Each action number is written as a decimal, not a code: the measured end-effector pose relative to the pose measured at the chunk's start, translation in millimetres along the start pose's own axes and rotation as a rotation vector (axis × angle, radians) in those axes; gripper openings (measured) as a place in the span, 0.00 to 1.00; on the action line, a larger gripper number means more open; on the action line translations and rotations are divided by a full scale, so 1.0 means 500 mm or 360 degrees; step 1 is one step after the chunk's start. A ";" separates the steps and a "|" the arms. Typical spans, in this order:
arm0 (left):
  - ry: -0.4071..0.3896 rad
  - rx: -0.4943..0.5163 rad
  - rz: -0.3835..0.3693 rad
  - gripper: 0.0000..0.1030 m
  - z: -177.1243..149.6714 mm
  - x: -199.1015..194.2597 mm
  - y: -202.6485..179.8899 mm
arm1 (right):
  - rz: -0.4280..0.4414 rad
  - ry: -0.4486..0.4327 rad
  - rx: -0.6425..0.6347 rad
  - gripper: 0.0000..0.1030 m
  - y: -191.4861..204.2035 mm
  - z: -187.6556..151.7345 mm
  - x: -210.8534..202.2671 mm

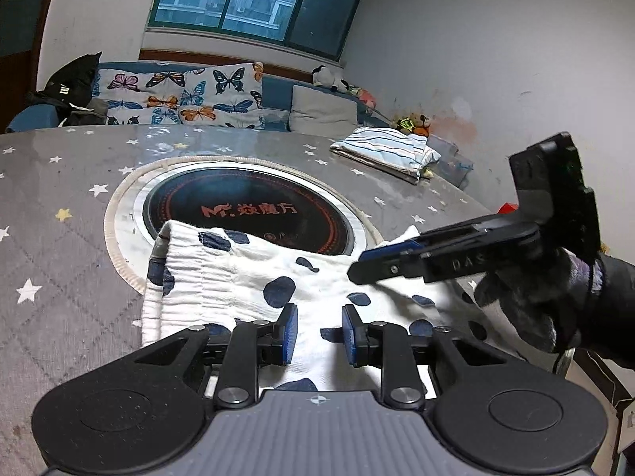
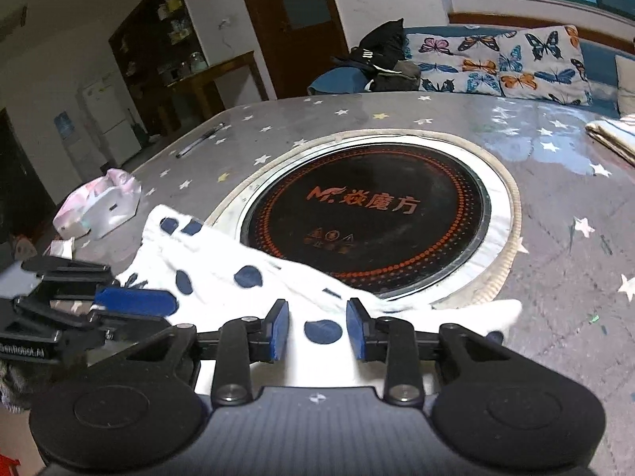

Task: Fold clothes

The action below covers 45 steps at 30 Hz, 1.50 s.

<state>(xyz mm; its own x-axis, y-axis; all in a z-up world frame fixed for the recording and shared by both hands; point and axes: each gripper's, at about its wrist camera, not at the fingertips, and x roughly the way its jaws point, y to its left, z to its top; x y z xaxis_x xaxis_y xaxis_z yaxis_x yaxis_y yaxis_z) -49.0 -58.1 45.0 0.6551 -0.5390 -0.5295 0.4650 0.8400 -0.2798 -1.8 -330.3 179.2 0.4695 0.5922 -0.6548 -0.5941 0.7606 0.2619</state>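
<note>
Lying across the lower middle of both views, the white garment (image 1: 246,277) with dark blue spots spreads over the grey star-printed worktop (image 1: 59,182), its far edge overlapping the round black cooktop (image 1: 254,206) set in a pale ring. At its left end in the left wrist view the cloth is ribbed and gathered like a waistband; elsewhere it is soft and wrinkled.

The left claw (image 1: 317,333) points down at the garment from the bottom of its own frame. Its blue-padded jaws stand slightly apart with spotted cloth showing between them; whether the pads press on it I cannot tell.

At the right of that view the right claw (image 1: 359,265) reaches in slantwise, held by a hand (image 1: 528,301) in a dark fuzzy glove and black sleeve, its tip low against the cloth's right part. In the right wrist view its jaws stand apart over a blue spot, cloth between them; no grip is clear.

A folded striped cloth (image 1: 389,148) lies at upper right of the left wrist view.
</note>
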 end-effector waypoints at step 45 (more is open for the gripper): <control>-0.0079 -0.0100 0.0160 0.37 0.046 -0.024 0.035 | -0.0289 -0.0134 -0.0048 0.28 -0.038 -0.042 -0.087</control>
<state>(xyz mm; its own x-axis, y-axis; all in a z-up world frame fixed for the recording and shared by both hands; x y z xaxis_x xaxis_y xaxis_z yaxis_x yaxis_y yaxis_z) -35.3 -38.2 64.9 0.7261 -0.4529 -0.5174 0.3582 0.8914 -0.2775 -24.8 -376.0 187.7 0.6230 0.4669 -0.6276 -0.5132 0.8495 0.1226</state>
